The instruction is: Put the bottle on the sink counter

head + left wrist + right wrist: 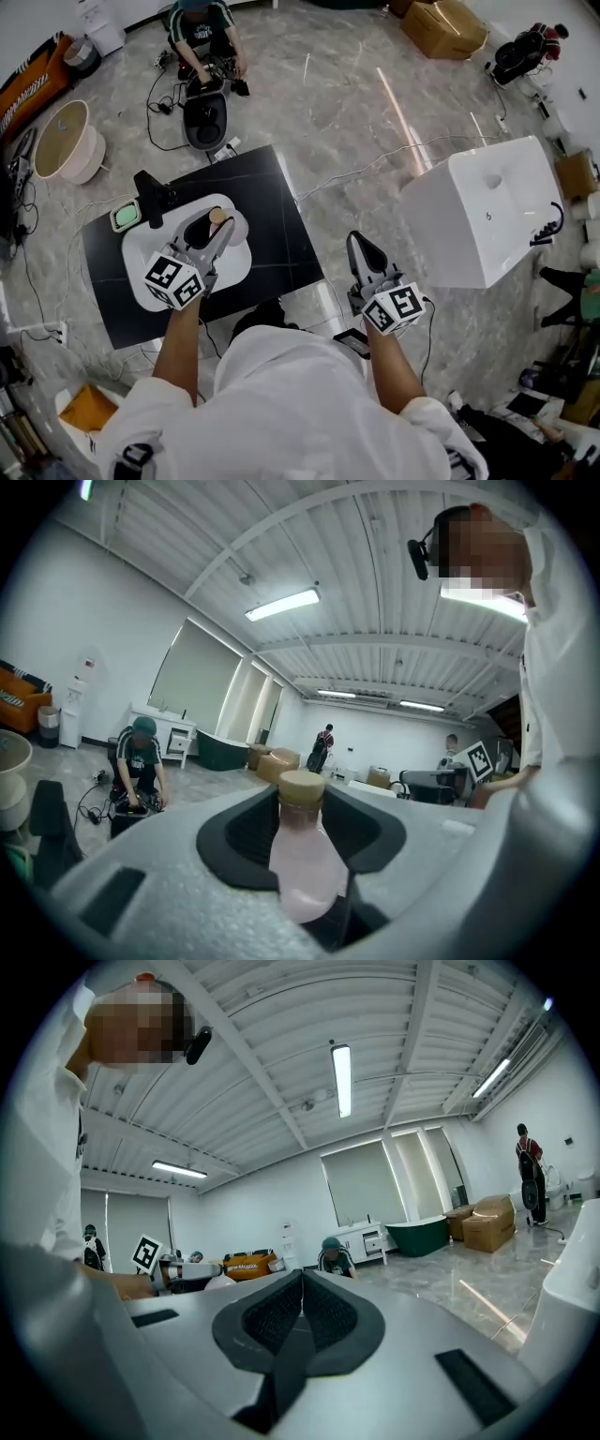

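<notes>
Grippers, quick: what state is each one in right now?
Left gripper: closed on the pink bottle.
Right gripper: jaws together, holding nothing.

— What does the bottle (302,860) look like?

— It's small, with a rounded body of pale, milky pink. The body narrows to a short neck under a tan, cork-coloured cap.

— Where is it?

— It's clamped between the jaws of the left gripper (302,803). The body sits deep between them and the cap points out at their tips, away from the person.

— And the sink counter?

— It's a black bench (272,230) carrying a white basin (136,253) and a dark tap (150,199). In the head view the bottle is over the basin's right part. I can't tell whether it touches.
</notes>
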{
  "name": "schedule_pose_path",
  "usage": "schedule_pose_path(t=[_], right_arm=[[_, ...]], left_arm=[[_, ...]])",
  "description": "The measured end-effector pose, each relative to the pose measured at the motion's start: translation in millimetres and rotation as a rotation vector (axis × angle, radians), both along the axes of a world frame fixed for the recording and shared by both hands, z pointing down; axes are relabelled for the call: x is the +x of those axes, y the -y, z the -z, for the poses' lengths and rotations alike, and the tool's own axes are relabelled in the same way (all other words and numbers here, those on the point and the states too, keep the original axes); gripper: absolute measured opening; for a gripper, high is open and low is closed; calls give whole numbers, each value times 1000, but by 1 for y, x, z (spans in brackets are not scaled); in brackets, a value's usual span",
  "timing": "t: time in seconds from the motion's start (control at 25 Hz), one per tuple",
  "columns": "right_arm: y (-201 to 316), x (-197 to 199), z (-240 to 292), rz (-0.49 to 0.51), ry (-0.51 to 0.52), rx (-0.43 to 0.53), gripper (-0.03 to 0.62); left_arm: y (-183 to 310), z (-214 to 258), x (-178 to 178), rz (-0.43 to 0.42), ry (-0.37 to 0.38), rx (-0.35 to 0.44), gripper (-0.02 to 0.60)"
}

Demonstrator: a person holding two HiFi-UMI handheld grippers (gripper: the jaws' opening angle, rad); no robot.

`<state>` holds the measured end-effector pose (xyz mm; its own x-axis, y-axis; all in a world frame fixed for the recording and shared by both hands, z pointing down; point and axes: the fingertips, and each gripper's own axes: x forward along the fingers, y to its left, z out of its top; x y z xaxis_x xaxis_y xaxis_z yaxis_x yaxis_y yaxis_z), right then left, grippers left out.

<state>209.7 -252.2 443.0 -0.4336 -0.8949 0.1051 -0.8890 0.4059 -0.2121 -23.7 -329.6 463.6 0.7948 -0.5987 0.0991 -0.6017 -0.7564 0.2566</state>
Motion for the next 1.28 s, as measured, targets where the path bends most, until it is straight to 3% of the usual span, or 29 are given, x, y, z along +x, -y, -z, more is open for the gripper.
schedule_pose_path(t=[0.44, 0.64, 1.28], right_arm=[[77, -26, -2, 16, -54, 24, 15], [114, -9, -9, -31, -53, 48, 15], [177, -4, -68, 31, -45, -54, 15]], left_arm=[[73, -26, -5, -14, 32, 5, 150], [103, -50, 6, -4, 54, 6, 150], [184, -127, 29, 87, 109, -11, 149]])
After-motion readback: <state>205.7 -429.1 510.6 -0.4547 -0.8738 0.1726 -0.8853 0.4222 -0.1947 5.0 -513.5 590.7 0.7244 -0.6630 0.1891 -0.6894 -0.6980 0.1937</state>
